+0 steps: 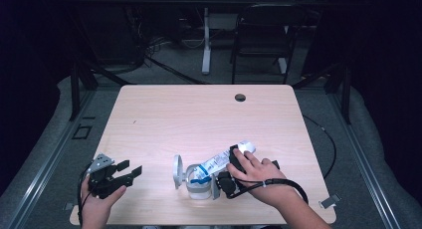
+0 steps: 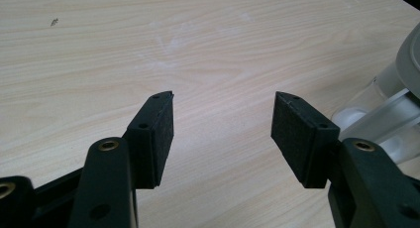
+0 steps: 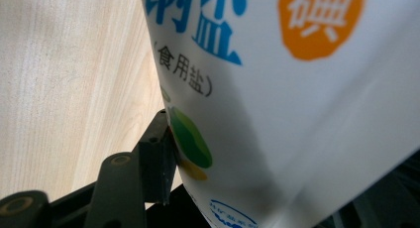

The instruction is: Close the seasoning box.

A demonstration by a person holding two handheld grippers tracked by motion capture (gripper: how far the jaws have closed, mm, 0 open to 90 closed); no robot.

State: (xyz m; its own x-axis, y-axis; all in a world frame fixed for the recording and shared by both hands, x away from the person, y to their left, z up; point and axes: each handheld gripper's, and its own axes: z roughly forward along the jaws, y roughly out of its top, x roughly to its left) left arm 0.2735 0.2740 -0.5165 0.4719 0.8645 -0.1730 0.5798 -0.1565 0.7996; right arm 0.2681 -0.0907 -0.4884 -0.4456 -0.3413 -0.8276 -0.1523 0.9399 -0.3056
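My right gripper (image 1: 230,165) is clamped on a white salt bag (image 1: 219,163) with blue print, held tilted, its lower end leaning down toward the clear jar (image 1: 198,187). In the right gripper view the bag (image 3: 277,89) sits pressed against my left jaw pad, with blue and orange characters, a green and yellow mark; the other jaw is hidden behind the bag. The jar stands on the wooden table (image 1: 199,114) near the front edge, just left of my right hand (image 1: 259,171); its grey lid (image 1: 177,171) is flipped up on the left side. My left gripper (image 1: 130,172) rests at the table's front left corner, well apart from the jar, its 2 jaws spread wide with nothing between them. In the left gripper view those pads (image 2: 159,134) hang over bare wood, the jar (image 2: 381,114) at the right edge.
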